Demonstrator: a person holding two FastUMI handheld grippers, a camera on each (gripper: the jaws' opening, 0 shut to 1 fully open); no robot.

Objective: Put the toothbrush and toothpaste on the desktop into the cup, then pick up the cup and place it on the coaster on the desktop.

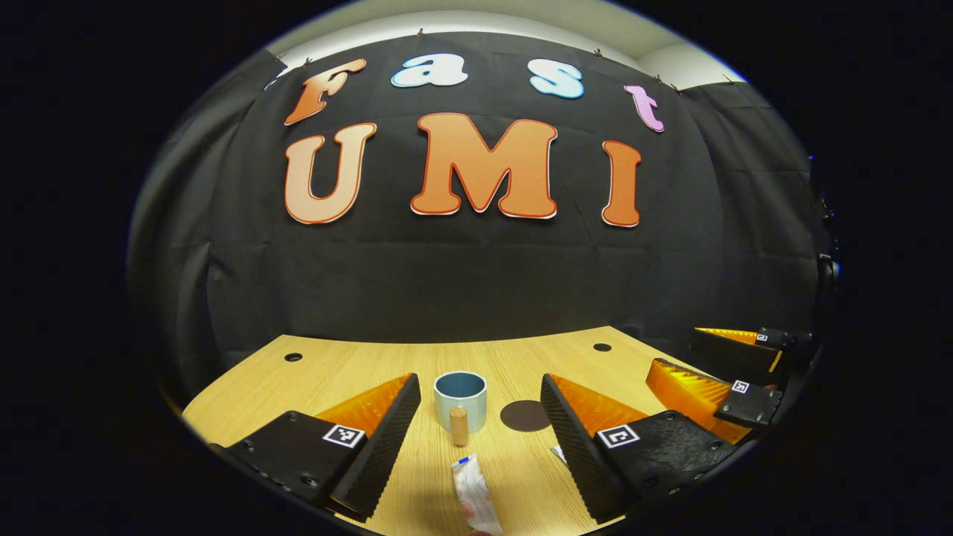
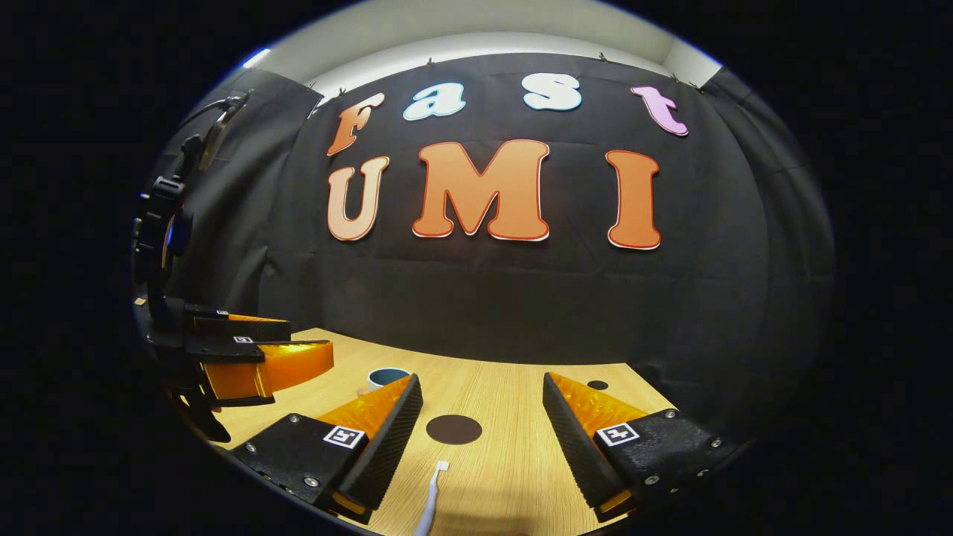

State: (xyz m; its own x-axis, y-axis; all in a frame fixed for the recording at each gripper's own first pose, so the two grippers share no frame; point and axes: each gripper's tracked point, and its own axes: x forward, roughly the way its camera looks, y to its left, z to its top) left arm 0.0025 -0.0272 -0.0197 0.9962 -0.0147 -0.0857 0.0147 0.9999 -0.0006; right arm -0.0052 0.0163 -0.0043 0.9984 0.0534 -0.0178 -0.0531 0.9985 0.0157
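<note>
A light blue cup (image 1: 460, 400) with a wooden handle stands on the wooden desktop (image 1: 350, 365), straight ahead of my left gripper (image 1: 480, 424), which is open. A white toothpaste tube (image 1: 475, 497) lies flat between its fingers, close to the camera. A dark round coaster (image 1: 525, 415) lies just right of the cup. In the right gripper view, my right gripper (image 2: 482, 428) is open above a white toothbrush (image 2: 430, 499) lying on the desktop, with the coaster (image 2: 453, 429) ahead of it and the cup (image 2: 387, 377) partly hidden behind its left finger.
The black cloth wall rises behind the desktop's far edge. Two small dark holes (image 1: 293, 357) sit near the back corners of the desktop. The right gripper (image 1: 726, 376) hovers at the right in the left gripper view; the left gripper (image 2: 246, 357) shows at the left in the right gripper view.
</note>
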